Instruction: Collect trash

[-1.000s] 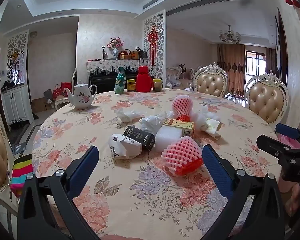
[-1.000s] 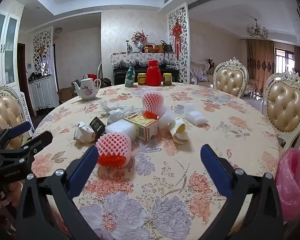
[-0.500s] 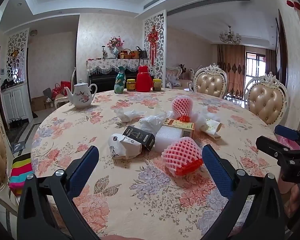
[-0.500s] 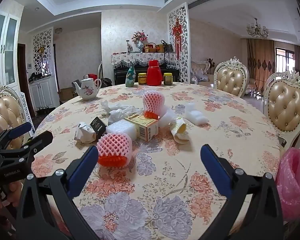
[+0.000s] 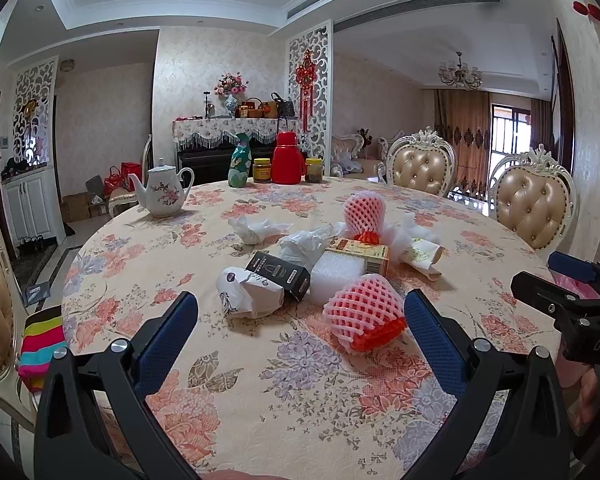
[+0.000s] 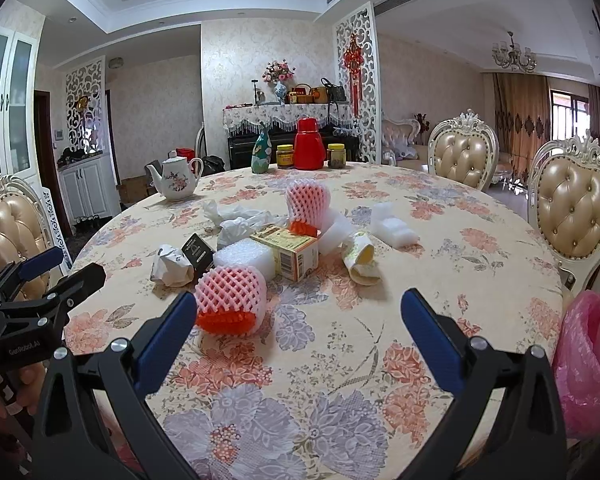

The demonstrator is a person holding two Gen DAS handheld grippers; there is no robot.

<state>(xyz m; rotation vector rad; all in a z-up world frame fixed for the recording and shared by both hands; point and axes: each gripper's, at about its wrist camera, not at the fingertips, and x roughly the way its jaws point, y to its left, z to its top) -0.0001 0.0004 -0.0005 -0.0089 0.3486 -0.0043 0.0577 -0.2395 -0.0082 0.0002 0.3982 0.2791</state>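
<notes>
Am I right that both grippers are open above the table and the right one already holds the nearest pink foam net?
Not quite: the right gripper holds nothing. The right wrist view shows the pink foam net lying on the table beside its left finger. Both grippers, the left gripper included, are indeed open.

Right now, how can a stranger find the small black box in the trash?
On the round floral table, look at the trash heap's left side. The black box lies between a crumpled white bag and a white foam block; nothing else there is black.
</notes>
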